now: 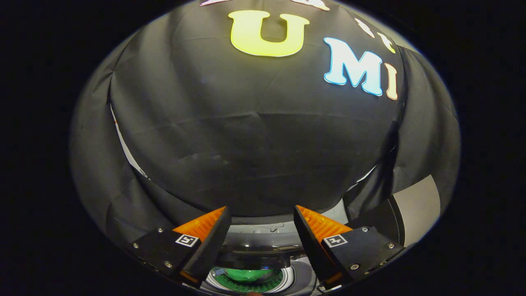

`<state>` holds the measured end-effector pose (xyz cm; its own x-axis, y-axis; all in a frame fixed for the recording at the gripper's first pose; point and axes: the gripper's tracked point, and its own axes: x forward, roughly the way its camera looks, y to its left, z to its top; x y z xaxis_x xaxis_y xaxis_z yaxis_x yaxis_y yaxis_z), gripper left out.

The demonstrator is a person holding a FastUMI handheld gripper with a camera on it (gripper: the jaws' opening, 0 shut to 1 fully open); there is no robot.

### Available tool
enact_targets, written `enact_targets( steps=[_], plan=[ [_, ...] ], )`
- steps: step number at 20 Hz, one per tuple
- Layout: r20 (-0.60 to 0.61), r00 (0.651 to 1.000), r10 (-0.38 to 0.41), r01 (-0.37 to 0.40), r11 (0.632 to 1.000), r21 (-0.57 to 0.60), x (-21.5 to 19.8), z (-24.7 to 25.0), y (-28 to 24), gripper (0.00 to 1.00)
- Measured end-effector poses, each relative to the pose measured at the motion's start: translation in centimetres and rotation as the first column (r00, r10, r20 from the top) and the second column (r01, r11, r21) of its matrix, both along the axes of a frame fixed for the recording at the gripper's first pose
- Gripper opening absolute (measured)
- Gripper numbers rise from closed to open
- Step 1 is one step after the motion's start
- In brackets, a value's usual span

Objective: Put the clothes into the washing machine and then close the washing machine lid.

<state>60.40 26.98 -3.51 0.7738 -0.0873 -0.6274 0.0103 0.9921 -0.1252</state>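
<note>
Two spread fingers (pixel 260 230) above washing machine (pixel 254 246)

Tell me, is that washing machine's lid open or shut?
Open, it seems: between the spread fingers of the claw, the lid looks raised above the drum, where something green lies.

Gripper (pixel 260 213) low in the frame, fingers spread wide apart with nothing held between them, tips raised against the black cloth wall (pixel 254 135) that covers the middle and top of the frame. Below and between the fingers, at the bottom centre, washing machine (pixel 263 242) seen from above: dark lid (pixel 252 260) across the near gap, and under it the round drum opening with something green (pixel 246 274) inside. At lower right, beyond the right finger, a grey panel (pixel 419 205) beside the cloth.
</note>
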Motion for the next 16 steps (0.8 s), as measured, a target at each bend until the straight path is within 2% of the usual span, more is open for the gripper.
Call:
enact_targets(
  steps=[3,7,10,16],
  plan=[
    [0.011,1.0,-0.022,0.021,0.998,0.059,-0.48,-0.67,0.59,0.95],
    [0.017,1.0,-0.021,0.02,0.998,0.051,-0.63,-0.87,0.67,0.94],
    [0.085,0.994,-0.062,0.057,0.997,0.057,-1.02,-0.23,0.46,0.94],
    [0.133,0.99,-0.037,0.029,0.998,0.061,-1.11,-0.34,0.66,0.97]
  ],
)
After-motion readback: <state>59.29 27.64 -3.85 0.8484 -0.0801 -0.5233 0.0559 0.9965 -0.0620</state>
